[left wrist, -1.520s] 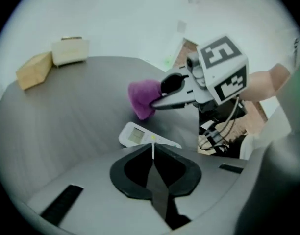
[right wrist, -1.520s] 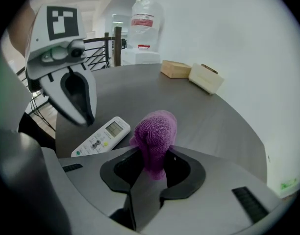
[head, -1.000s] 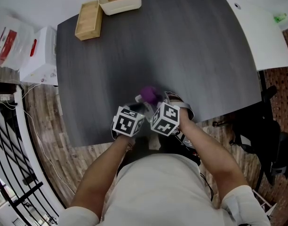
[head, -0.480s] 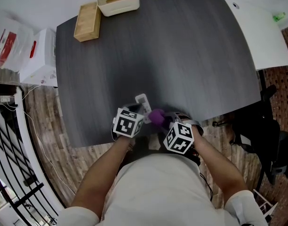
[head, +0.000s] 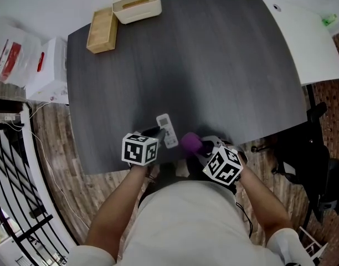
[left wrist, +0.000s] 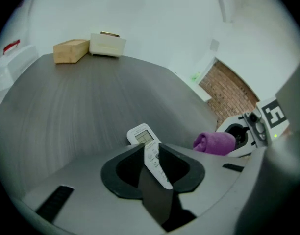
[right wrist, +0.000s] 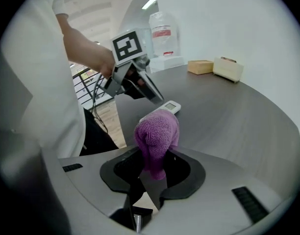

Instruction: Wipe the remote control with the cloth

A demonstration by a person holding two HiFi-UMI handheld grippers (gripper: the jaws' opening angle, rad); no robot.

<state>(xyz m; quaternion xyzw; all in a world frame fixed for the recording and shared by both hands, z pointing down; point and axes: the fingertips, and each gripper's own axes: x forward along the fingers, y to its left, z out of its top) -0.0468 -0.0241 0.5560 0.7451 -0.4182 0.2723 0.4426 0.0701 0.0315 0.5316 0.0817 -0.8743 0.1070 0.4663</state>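
Remote control (left wrist: 146,140) within left claw (left wrist: 150,148), jaws just opening.

Soft, even light fills every view, with a pale sheen on the desk (head: 214,54). Both gripper views bulge fisheye-like, black at the corners, the desk grain smeared.

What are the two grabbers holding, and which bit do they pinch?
Left hand-held gripper: the remote control by its button end; its jaws have just been opening slightly around it. Right hand-held gripper: the purple cloth by one bunched end.
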